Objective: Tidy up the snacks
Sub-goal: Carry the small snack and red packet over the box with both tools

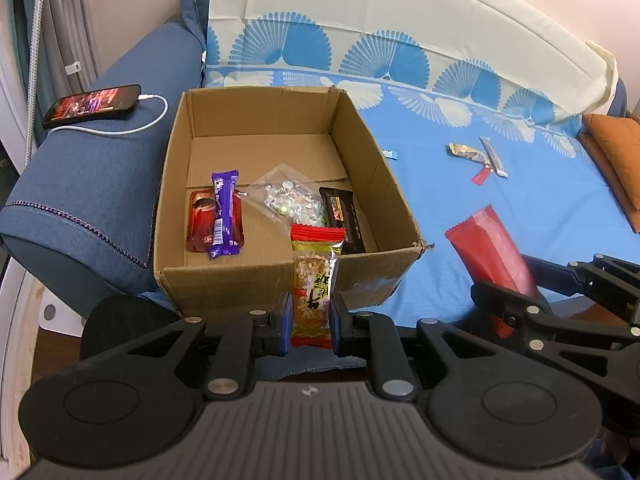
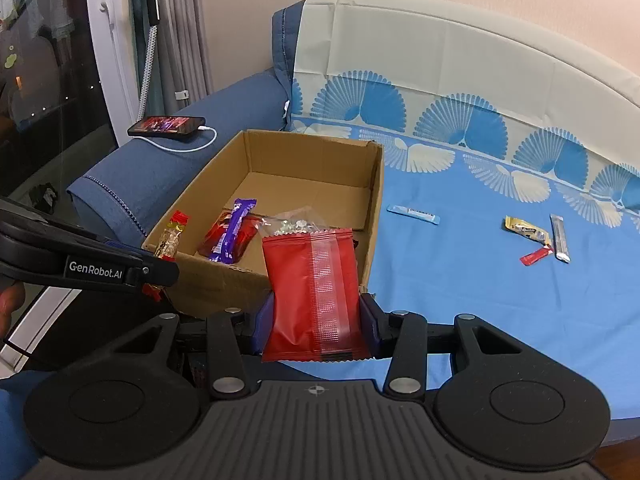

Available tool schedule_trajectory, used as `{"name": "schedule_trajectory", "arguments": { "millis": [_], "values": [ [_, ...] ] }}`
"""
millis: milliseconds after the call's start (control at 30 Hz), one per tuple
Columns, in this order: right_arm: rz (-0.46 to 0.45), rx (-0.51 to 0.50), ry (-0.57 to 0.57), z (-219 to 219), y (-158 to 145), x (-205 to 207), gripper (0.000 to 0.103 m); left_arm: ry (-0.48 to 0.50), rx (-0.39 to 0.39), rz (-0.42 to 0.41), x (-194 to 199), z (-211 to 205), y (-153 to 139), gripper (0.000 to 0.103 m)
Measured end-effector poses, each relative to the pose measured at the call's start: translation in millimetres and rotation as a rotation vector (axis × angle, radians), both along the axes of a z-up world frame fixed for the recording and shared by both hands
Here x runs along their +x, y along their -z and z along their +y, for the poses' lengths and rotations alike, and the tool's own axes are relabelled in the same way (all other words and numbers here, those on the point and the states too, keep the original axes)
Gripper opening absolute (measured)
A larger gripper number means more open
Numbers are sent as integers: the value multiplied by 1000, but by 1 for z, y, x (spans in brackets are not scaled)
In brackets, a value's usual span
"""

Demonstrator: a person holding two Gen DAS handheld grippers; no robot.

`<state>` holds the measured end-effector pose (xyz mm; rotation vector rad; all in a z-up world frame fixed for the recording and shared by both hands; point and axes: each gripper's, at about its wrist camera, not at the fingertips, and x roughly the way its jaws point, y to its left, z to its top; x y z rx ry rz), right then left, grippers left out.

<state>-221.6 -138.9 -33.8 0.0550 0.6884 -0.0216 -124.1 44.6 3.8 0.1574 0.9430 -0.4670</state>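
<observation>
My left gripper (image 1: 311, 322) is shut on a peanut bar in a clear wrapper with red ends (image 1: 312, 280), held upright over the near wall of the open cardboard box (image 1: 224, 280). My right gripper (image 2: 316, 328) is shut on a red snack pouch (image 2: 314, 292), held upright just outside the box's near right corner (image 2: 370, 256). In the box lie a purple bar (image 1: 225, 212) on a red packet (image 1: 200, 220), a clear bag of candies (image 1: 290, 198) and a dark bar (image 1: 344, 218). The left gripper (image 2: 160, 270) also shows in the right wrist view.
The box sits on a blue patterned sheet (image 2: 460, 280) next to a blue sofa armrest (image 1: 92, 184) bearing a charging phone (image 1: 93, 105). Loose on the sheet: a blue stick (image 2: 414, 214), a gold packet (image 2: 526, 230), a silver stick (image 2: 560, 238), a red sachet (image 2: 534, 257). An orange cushion (image 1: 616, 148) lies far right.
</observation>
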Motion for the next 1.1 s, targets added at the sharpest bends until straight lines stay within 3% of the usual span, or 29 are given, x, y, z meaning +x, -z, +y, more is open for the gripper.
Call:
{"name": "schedule_trajectory", "arguments": {
  "millis": [1100],
  "values": [
    [66,14,8,-4,16,23,48,-11,24,66,22,-7,21,21]
  ]
}}
